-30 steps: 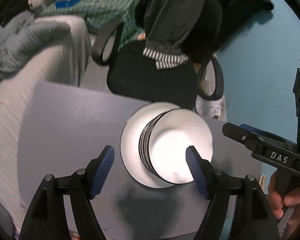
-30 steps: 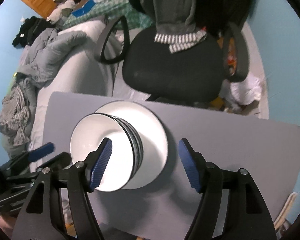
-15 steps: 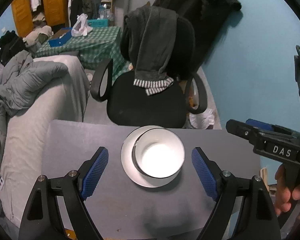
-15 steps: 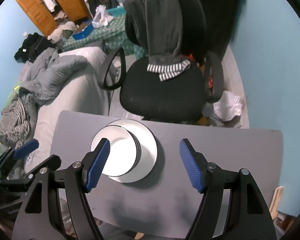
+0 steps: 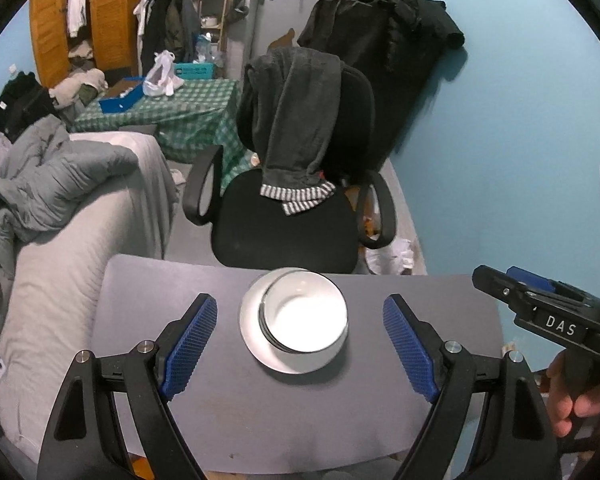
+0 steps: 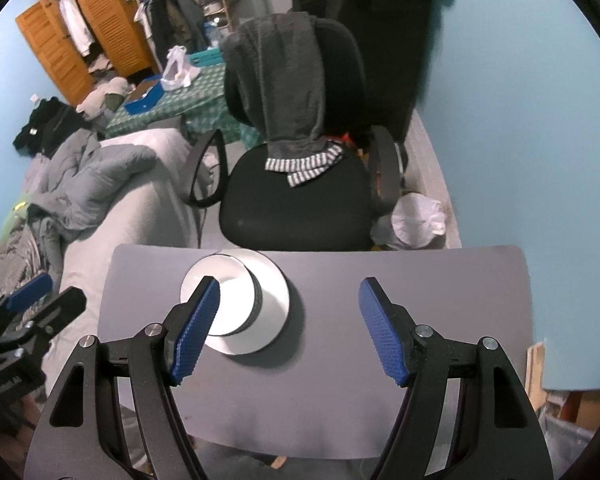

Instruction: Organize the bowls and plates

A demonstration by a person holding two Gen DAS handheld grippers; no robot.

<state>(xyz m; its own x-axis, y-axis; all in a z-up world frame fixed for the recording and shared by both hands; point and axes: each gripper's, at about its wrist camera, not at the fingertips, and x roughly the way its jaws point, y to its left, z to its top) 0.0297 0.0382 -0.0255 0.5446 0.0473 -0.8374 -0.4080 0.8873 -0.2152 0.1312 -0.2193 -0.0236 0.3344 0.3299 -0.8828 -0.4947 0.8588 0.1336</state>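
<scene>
A stack of white bowls (image 5: 305,317) sits on a white plate (image 5: 253,334) near the far edge of the grey table (image 5: 180,280). The bowls (image 6: 232,300) and plate (image 6: 274,292) also show in the right wrist view. My left gripper (image 5: 300,344) is open and empty, high above the table, its blue pads either side of the stack in view. My right gripper (image 6: 288,330) is open and empty, also well above the table, to the right of the stack. The right gripper also shows at the right edge of the left wrist view (image 5: 540,312).
A black office chair (image 5: 292,216) draped with a grey garment stands just beyond the table's far edge. A grey sofa (image 5: 80,220) with bedding lies to the left. A blue wall is on the right. A white bag (image 6: 418,220) lies on the floor.
Both grippers have risen and pulled back from the stack, so the bowls and plate look much smaller now. Both stayed open and empty. The stack has not moved.
</scene>
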